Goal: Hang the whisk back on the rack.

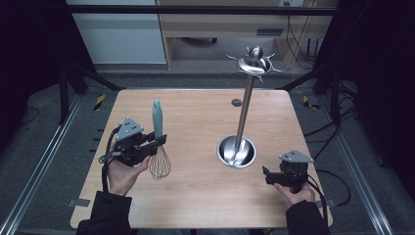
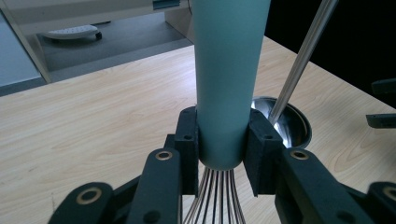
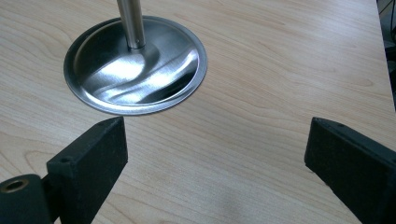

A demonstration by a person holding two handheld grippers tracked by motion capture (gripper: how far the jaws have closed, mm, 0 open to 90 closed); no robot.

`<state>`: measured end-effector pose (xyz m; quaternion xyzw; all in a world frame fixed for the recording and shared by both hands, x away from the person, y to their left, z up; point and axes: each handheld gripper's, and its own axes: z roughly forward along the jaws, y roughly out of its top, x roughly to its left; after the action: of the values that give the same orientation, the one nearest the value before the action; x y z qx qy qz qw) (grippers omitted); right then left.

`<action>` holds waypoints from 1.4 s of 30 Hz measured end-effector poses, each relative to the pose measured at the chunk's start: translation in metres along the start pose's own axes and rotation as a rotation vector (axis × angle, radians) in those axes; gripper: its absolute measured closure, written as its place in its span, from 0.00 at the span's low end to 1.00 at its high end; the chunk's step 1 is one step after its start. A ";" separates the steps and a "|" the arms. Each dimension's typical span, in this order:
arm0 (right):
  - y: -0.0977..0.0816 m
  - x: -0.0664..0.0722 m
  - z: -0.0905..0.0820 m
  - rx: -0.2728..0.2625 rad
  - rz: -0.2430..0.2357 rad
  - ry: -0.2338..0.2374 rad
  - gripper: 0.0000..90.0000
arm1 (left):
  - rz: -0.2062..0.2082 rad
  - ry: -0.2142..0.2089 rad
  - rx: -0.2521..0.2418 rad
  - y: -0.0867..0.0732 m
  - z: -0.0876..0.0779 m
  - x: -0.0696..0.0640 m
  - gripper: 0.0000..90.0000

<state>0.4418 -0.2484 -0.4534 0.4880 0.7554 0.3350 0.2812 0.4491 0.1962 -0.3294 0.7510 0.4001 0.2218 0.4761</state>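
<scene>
A whisk (image 1: 157,137) with a teal handle (image 2: 227,79) and a wire head hangs upright just above the wooden table (image 1: 195,112), wires down. My left gripper (image 1: 157,141) is shut on the lower end of its handle, and in the left gripper view both black pads (image 2: 187,149) press on the teal handle. A steel utensil stand (image 1: 241,132) with a round dish base (image 3: 135,65), a tall pole and hooks at the top (image 1: 254,63) stands right of centre. My right gripper (image 1: 266,175) rests near the table's front right, open, its jaws wide apart over bare wood, pointing at the base.
A small dark round cap (image 1: 237,103) sits in the table near its far edge. Dark frame rails run along both sides of the table. Wooden furniture stands behind it on the floor.
</scene>
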 end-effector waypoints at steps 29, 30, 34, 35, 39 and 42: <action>0.001 0.000 0.000 -0.005 -0.001 -0.002 0.07 | 0.054 -0.092 -0.050 0.052 0.020 -0.040 0.77; 0.001 0.000 0.000 -0.005 -0.001 -0.002 0.07 | 0.059 -0.093 -0.048 0.053 0.020 -0.041 0.77; 0.001 -0.001 0.000 -0.007 0.000 -0.001 0.07 | 0.069 -0.104 -0.053 0.060 0.023 -0.047 0.77; 0.001 -0.001 0.000 -0.008 -0.002 -0.003 0.07 | 0.069 -0.106 -0.057 0.062 0.023 -0.049 0.77; 0.001 -0.001 0.000 -0.009 -0.006 -0.006 0.07 | 0.082 -0.117 -0.062 0.067 0.025 -0.055 0.77; 0.001 -0.001 -0.001 -0.011 -0.003 -0.004 0.07 | 0.090 -0.122 -0.065 0.072 0.026 -0.059 0.77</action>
<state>0.4426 -0.2495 -0.4521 0.4860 0.7537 0.3378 0.2856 0.4615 0.1182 -0.2742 0.7646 0.3288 0.2094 0.5132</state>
